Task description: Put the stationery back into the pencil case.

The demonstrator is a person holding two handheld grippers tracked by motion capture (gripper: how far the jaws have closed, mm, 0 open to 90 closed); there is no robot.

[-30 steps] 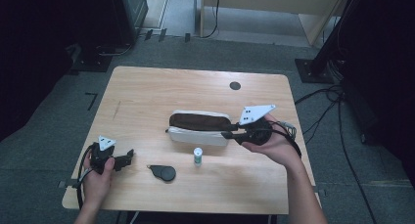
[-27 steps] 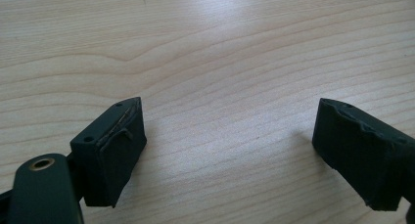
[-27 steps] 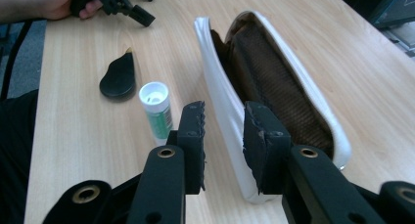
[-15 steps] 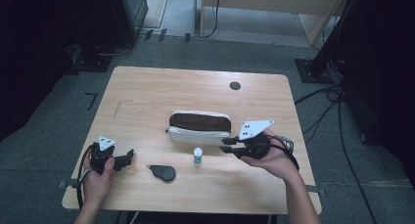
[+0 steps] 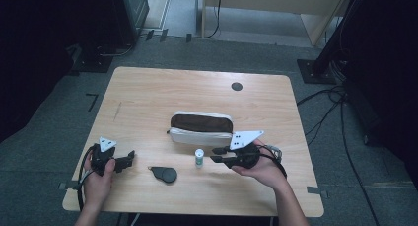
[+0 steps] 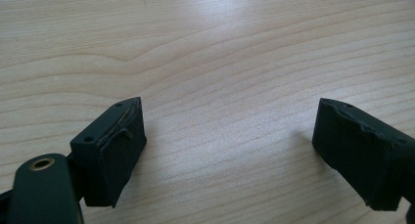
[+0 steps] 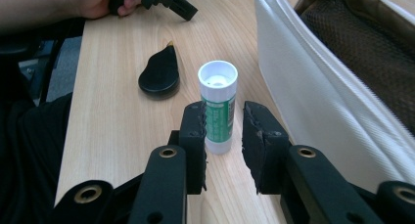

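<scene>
Looks like the job is packing the small things into the open pouch (image 5: 201, 129), and it's barely begun. The glue stick (image 5: 199, 157) stands upright on the table (image 5: 148, 97), just in front of the pouch, not yet lifted. The black oval thing (image 5: 164, 173), maybe a small case, lies flat further to the left, untouched. Can't tell whether anything sits inside the pouch; only brown mesh lining shows.

Right gripper (image 5: 216, 155) comes in low from the right, held near level, aimed left at the glue stick. In the right gripper view its jaws are narrowed and bracket the stick (image 7: 218, 106) on both sides, a thin gap showing at each pad, so not clamped yet as far as I can judge. Left to do: close, lift, drop it in the pouch (image 7: 342, 87), then the black thing (image 7: 159, 75).

Left gripper (image 5: 129, 156) rests near the table's front left corner, hand wrapped round it, pointing right. Jaws spread wide over bare wood, holding nothing.
</scene>
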